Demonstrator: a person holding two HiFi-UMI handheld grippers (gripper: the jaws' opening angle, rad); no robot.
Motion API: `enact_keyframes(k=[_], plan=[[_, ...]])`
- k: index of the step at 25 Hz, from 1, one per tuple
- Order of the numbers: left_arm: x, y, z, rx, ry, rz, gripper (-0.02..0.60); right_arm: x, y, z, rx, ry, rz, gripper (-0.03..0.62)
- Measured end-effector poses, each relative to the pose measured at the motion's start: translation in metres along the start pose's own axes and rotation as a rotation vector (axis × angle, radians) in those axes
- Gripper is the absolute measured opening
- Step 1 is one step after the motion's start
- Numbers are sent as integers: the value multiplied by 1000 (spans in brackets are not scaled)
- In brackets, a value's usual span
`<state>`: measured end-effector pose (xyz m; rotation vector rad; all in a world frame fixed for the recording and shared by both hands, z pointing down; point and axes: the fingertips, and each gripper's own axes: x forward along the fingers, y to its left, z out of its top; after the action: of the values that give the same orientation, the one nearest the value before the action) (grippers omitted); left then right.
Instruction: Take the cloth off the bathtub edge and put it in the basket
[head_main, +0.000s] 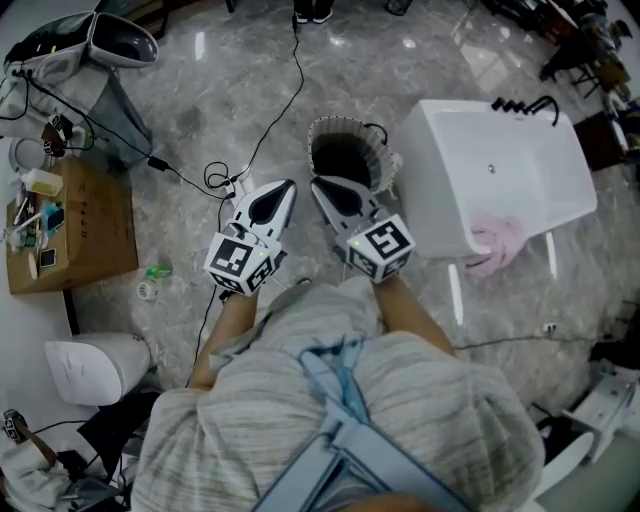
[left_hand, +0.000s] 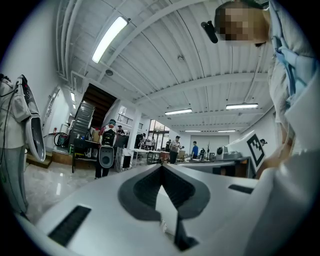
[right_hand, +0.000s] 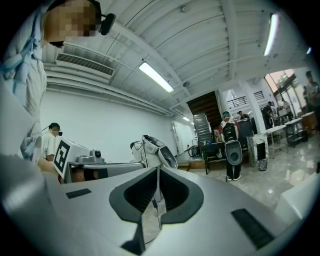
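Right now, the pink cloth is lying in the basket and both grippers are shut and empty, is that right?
Not quite. The pink cloth is not in the basket. It hangs over the edge of the bathtub, as the head view shows. The rest is right: the left gripper and the right gripper are shut and empty.

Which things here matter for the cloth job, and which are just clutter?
Job:
- pink cloth, draped on the bathtub edge
- basket
- left gripper and right gripper, both shut and empty

Clutter:
- cardboard box
- floor cables
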<state>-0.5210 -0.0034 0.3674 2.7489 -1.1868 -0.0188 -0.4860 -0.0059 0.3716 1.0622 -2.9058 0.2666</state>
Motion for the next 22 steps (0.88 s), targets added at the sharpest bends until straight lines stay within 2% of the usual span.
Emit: enact_keyframes(k=[12, 16, 22], plan=[[98, -41, -2, -12, 25, -36, 2, -48, -93, 10, 12, 14, -25, 3], [141, -65, -4, -16, 29, -45, 2, -72, -131, 16, -16, 20, -6, 3], [202, -103, -12, -22, 53, -52, 2, -109, -198, 19, 3, 21, -20, 3]])
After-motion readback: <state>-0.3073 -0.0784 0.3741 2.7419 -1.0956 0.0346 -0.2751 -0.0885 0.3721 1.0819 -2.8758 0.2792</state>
